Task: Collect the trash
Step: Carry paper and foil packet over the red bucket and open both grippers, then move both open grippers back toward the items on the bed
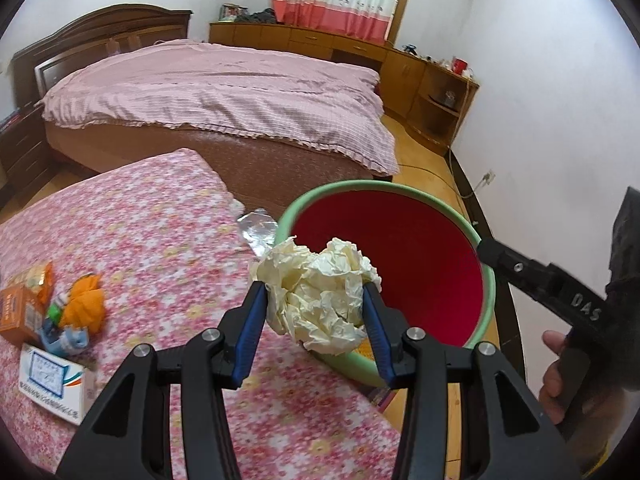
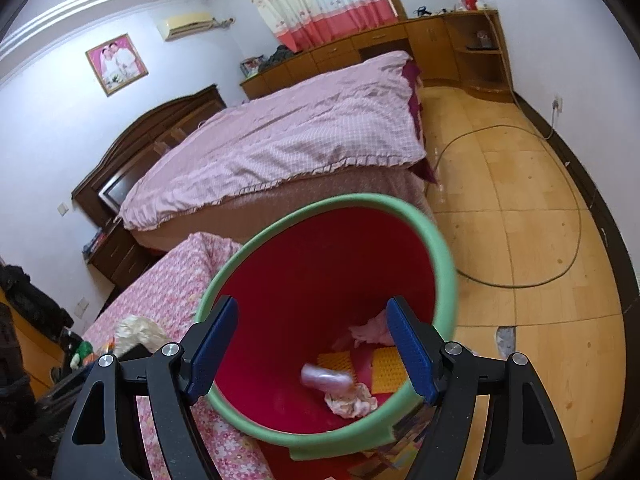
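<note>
Only the left wrist view shows the left claw [image 1: 316, 308] clenched on a crumpled cream-white paper ball [image 1: 320, 292], its blue ribbed pads pressing the wad from both sides. The wad is roughly round, with no clear long axis, creased and puffy, and it hangs over the near rim of the round red plastic bin with a pale green rim [image 1: 486, 280], at the bin's 8 o'clock edge. At 9 o'clock from the claw, on the bench covered in pink floral cloth [image 1: 160, 240], lie an orange carton [image 1: 24, 312], a crumpled orange wrapper [image 1: 84, 300] and a white printed box [image 1: 52, 380]. A crinkled silver foil scrap [image 1: 258, 228] sits at the bench's far corner, touching the bin's rim.

Only the right wrist view looks down into the bin: on its bottom lie a pink crumpled tissue [image 2: 370, 332], a yellow ribbed piece [image 2: 386, 368], a cream wad [image 2: 352, 402] and a blurred, pale lilac oblong thing [image 2: 324, 378], its long axis running 10 to 4 o'clock. The right claw [image 2: 312, 352] is released, its jaws spread wide above the bin's mouth with nothing pressed between them.
</note>
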